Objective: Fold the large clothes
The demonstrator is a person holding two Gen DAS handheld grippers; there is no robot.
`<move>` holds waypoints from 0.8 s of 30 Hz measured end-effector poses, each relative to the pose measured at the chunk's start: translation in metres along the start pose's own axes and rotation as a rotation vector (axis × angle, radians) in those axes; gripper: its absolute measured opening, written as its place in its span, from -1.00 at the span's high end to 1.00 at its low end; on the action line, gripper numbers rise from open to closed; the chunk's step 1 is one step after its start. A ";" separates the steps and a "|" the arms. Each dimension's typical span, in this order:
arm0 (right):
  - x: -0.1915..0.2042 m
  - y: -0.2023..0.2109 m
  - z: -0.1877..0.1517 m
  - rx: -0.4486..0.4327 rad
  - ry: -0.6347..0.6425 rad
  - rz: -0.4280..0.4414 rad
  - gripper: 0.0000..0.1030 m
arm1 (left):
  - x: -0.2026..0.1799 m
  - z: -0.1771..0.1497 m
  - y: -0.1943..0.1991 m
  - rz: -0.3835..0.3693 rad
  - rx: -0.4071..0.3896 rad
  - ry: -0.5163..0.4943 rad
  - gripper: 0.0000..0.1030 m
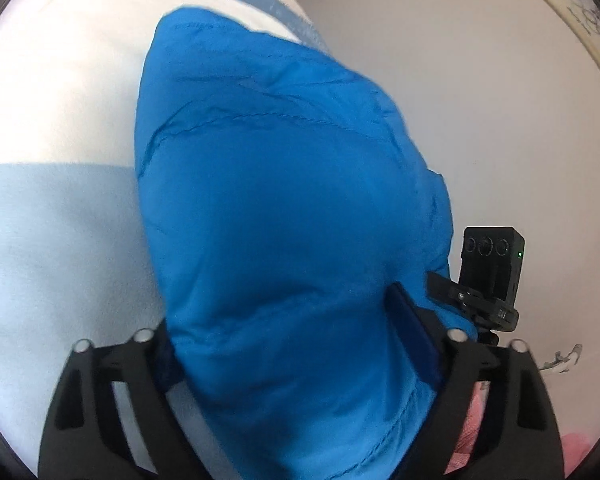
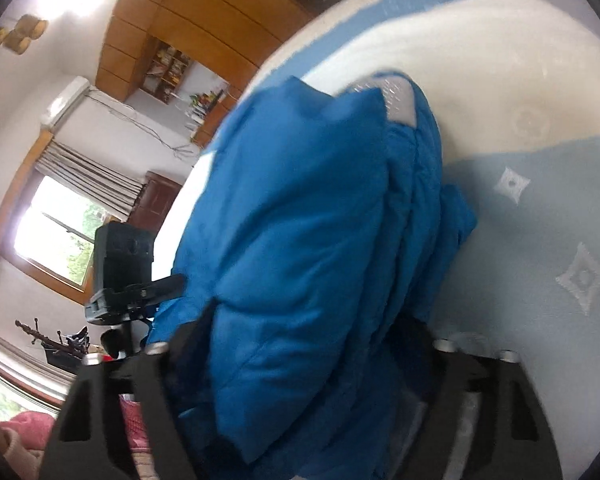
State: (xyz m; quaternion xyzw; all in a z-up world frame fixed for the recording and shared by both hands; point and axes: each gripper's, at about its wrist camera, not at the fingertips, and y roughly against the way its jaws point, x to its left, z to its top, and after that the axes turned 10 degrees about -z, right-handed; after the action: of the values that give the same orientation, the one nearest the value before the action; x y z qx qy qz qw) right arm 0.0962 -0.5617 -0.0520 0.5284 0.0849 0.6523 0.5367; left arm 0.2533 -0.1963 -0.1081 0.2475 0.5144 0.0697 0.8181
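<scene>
Blue padding filled the space between both pairs of black fingers as a person worked a bulky blue puffer jacket (image 1: 284, 208) over a bed. Closest to the left wrist camera, the left gripper (image 1: 296, 344) had the jacket's thick fabric bunched between its fingers (image 1: 416, 332), which appeared clamped on it, though the cloth covered the pads and the contact itself was hidden. On the other side, the right gripper (image 2: 300, 344) likewise held a wad of the same jacket (image 2: 312, 240), its folds spilling forward over both fingers (image 2: 188, 344). The garment rose as a rounded, quilted mound ahead of each camera, a silver-grey patch (image 2: 396, 96) showing near its far end in the right view. Beneath and beyond it lay a bedspread (image 1: 52, 208) banded in white and pale blue, with white diamond motifs (image 2: 582, 278) stitched into the pale part. A small black camera on a clamp mount (image 1: 490, 276) stood beside the jacket. Farther off were a white wall (image 1: 440, 80), a curtained window (image 2: 56, 240), a wall air conditioner (image 2: 66, 100) and wooden cabinets (image 2: 204, 24).
</scene>
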 end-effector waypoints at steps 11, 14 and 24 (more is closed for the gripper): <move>0.039 0.024 0.001 -0.071 0.132 -0.009 0.23 | -0.035 -0.031 0.029 0.007 -0.095 -0.057 -0.25; 0.047 0.029 0.009 -0.089 0.165 -0.008 0.23 | -0.044 -0.031 0.039 0.017 -0.121 -0.090 -0.24; 0.082 0.014 0.050 -0.088 0.272 -0.048 0.24 | -0.040 0.006 0.067 0.048 -0.201 -0.141 -0.24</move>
State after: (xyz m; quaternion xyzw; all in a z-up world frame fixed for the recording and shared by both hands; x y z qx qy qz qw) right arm 0.1378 -0.5256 0.0281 0.4087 0.1409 0.7081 0.5583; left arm 0.2496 -0.1548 -0.0412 0.1808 0.4399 0.1229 0.8710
